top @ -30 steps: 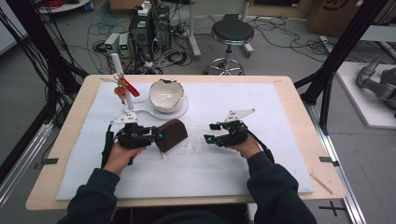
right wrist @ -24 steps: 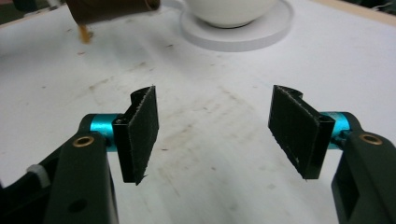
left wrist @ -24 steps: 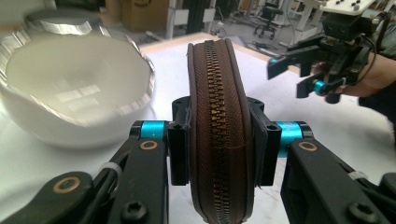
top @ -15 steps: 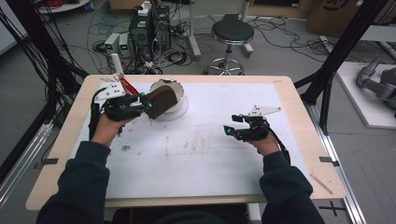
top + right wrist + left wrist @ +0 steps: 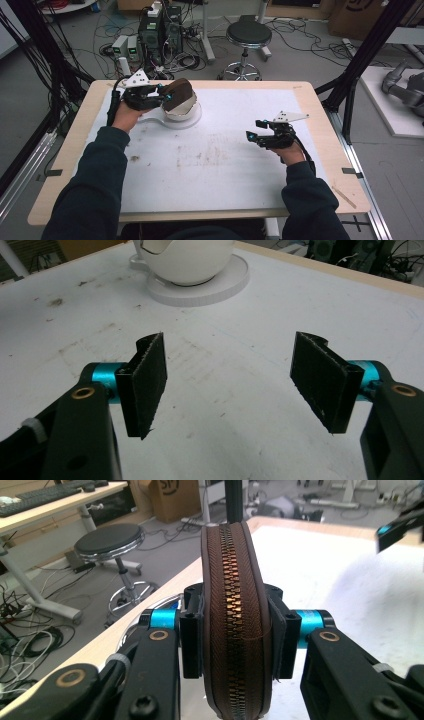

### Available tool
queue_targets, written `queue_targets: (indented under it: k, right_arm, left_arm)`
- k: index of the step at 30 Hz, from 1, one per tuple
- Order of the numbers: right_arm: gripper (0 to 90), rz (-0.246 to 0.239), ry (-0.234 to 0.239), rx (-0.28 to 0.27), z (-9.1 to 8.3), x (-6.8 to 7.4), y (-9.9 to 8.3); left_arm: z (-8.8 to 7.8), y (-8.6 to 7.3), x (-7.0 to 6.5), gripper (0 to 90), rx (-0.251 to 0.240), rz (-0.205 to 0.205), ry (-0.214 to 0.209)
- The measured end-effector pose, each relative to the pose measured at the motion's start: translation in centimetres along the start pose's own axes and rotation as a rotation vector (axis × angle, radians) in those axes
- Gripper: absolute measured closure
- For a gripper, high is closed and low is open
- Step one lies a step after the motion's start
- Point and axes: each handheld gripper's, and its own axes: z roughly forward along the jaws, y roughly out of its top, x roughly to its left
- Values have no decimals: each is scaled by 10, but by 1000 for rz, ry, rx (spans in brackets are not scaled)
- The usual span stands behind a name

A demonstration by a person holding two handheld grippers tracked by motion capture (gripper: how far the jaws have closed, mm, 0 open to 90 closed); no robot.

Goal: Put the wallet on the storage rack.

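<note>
Brown pouch (image 5: pixel 177 94) clamped zipper-edge up by left gripper (image 5: pixel 161 95), held over the bowl (image 5: pixel 182 111) (likely to drop it in). Right gripper (image 5: pixel 254 135) parked aside above the mat (image 5: pixel 225 165), jaws just widened, nothing between them.

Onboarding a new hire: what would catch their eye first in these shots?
The brown zippered pouch, clamped on edge in the left tool, held over the white bowl at the table's far left. Next, the right tool, its pads wide apart with nothing between them, above the white mat at the right.
</note>
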Motion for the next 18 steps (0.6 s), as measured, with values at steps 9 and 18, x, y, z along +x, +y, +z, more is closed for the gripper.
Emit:
queue_targets:
  k: [9,18]
  right_arm:
    - [312,11,-13,-14,-5,-5,-2]
    - [312,22,-19,-7,-8,-7,-5]
  left_arm:
    - [24,-6,7,655,78,65,-10]
    - [39,-24,11,626,174,5,44]
